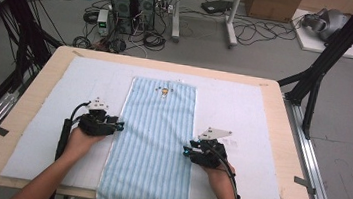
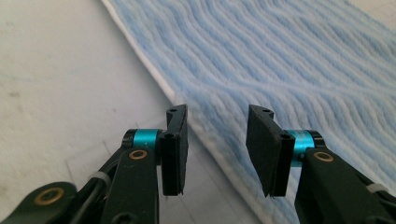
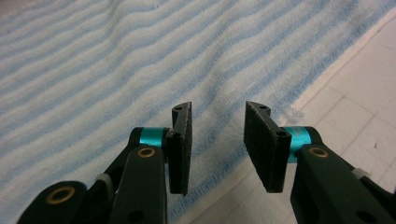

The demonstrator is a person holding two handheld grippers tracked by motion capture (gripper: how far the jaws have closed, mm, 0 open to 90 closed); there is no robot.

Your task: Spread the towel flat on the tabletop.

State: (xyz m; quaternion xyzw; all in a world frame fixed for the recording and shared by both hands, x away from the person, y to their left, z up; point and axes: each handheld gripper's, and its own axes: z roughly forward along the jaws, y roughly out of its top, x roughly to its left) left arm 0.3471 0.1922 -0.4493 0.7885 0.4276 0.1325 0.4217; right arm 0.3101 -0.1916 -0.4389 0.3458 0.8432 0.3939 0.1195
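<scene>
High view, both tools parted, empty, left tool [image 1: 120, 125] and right tool [image 1: 186, 152] at towel [image 1: 154, 142] edges

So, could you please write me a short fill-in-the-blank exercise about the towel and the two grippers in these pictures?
1. The towel has blue and white ____.
2. The left gripper is at the towel's ____ long edge.
3. In the right gripper view, the right gripper has its jaws ____, with nothing pinched between them.
4. The towel's near end hangs over the ____ edge of the table.

Missing words: stripes; left; open; front
</scene>
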